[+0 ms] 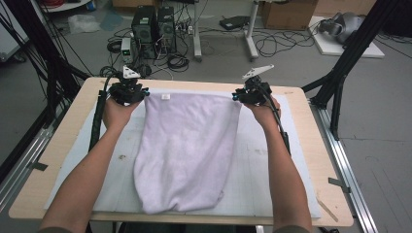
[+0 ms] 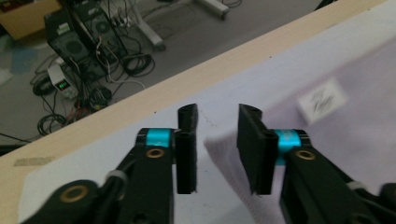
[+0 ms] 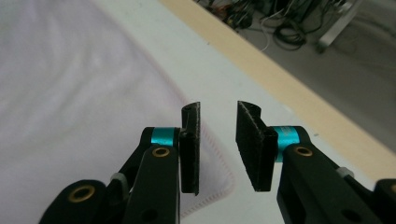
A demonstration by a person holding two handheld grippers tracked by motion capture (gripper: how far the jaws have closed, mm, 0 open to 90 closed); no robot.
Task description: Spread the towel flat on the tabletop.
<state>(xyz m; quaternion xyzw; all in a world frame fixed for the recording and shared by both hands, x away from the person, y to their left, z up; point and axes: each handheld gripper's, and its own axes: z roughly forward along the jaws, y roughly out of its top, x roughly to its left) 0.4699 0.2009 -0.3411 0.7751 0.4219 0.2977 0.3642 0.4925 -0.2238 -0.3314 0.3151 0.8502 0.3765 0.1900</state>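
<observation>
A pale lilac towel [image 1: 184,150] lies on the white mat [image 1: 272,165], wide at the far edge and narrowing toward the near edge. Near its far edge is a small white label [image 1: 165,97]. My left gripper [image 1: 130,93] hovers at the towel's far left corner, and my right gripper [image 1: 250,94] at the far right corner. In the left gripper view the jaws [image 2: 217,114] stand apart, with the towel's corner [image 2: 219,149] lying loose below the gap. In the right gripper view the jaws [image 3: 218,109] stand apart over bare mat, beside the towel's stitched corner [image 3: 219,177].
The mat covers a wooden table [image 1: 58,145] whose far edge is just beyond the grippers. Past it, computer towers [image 1: 153,26] and tangled cables [image 1: 272,41] sit on the floor. Black frame posts [image 1: 350,53] rise at both sides.
</observation>
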